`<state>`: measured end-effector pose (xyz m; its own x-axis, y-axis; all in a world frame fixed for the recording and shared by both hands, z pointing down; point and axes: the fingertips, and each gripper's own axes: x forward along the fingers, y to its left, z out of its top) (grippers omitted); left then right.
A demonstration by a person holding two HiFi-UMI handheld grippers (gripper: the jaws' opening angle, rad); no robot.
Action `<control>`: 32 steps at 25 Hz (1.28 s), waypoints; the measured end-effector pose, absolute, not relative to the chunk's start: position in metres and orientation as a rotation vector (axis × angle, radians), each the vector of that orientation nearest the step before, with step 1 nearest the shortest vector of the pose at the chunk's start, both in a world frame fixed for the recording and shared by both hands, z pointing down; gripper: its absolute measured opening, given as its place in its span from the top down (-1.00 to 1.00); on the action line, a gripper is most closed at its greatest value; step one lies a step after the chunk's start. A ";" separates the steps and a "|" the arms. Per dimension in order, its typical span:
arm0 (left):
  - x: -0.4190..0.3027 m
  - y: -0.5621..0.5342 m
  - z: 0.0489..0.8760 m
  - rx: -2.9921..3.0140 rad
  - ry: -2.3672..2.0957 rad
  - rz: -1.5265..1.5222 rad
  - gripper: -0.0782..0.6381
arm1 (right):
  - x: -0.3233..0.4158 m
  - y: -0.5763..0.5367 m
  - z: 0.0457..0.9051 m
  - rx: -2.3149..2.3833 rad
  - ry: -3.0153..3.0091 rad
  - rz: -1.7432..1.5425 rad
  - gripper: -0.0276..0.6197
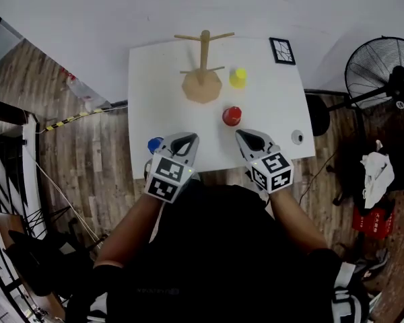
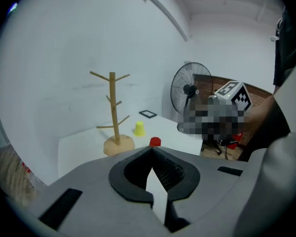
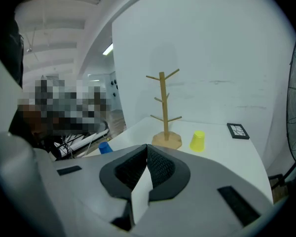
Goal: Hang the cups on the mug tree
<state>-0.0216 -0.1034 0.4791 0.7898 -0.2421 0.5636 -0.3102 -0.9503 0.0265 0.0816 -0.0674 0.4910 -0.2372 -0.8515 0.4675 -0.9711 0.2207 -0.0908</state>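
Observation:
A wooden mug tree point(image 1: 203, 73) stands on an octagonal base at the far middle of the white table point(image 1: 161, 79); it also shows as the mug tree point(image 2: 113, 117) and the mug tree point(image 3: 164, 113). A yellow cup point(image 1: 238, 78) sits upside down to its right. A red cup point(image 1: 231, 116) stands nearer me. A blue cup point(image 1: 154, 145) sits at the table's near left edge, beside my left gripper point(image 1: 186, 139). My right gripper point(image 1: 246, 137) hovers over the near edge, right of the red cup. Both grippers are shut and empty.
A black-framed marker card point(image 1: 282, 50) lies at the table's far right corner. A small grey round object point(image 1: 297, 137) sits at the near right edge. A standing fan point(image 1: 382, 73) is on the floor to the right, with clutter beyond it.

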 end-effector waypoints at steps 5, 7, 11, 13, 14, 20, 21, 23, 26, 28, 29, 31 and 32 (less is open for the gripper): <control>-0.030 -0.117 0.506 2.831 -0.361 0.946 0.74 | 0.092 -0.094 0.516 1.735 -2.084 0.576 0.92; -0.031 -0.122 0.508 2.822 -0.356 0.935 0.74 | 0.099 -0.101 0.523 1.736 -2.049 0.576 0.92; -0.026 -0.126 0.508 2.833 -0.351 0.924 0.74 | 0.113 -0.110 0.543 1.664 -1.964 0.550 0.91; -0.027 -0.137 0.508 2.814 -0.416 0.908 0.74 | 0.119 -0.114 0.556 1.606 -1.925 0.531 0.78; -0.028 -0.144 0.508 2.790 -0.459 0.895 0.74 | 0.123 -0.116 0.562 1.579 -1.910 0.522 0.72; -0.022 -0.157 0.505 2.725 -0.590 0.860 0.74 | 0.138 -0.132 0.592 1.429 -1.883 0.528 0.36; -0.020 -0.157 0.505 2.713 -0.606 0.851 0.74 | 0.140 -0.135 0.596 1.414 -1.885 0.542 0.33; -0.017 -0.153 0.506 2.692 -0.630 0.846 0.74 | 0.141 -0.140 0.605 1.385 -1.891 0.570 0.28; -0.011 -0.145 0.509 2.676 -0.645 0.856 0.74 | 0.143 -0.142 0.617 1.330 -1.897 0.594 0.24; -0.010 -0.141 0.509 2.666 -0.663 0.859 0.74 | 0.143 -0.141 0.624 1.292 -1.897 0.602 0.23; -0.010 -0.140 0.508 2.661 -0.675 0.857 0.74 | 0.143 -0.140 0.626 1.278 -1.897 0.608 0.23; -0.009 -0.138 0.506 2.653 -0.695 0.848 0.74 | 0.144 -0.138 0.629 1.269 -1.900 0.632 0.23; -0.008 -0.138 0.504 2.652 -0.699 0.841 0.74 | 0.145 -0.138 0.630 1.270 -1.903 0.643 0.24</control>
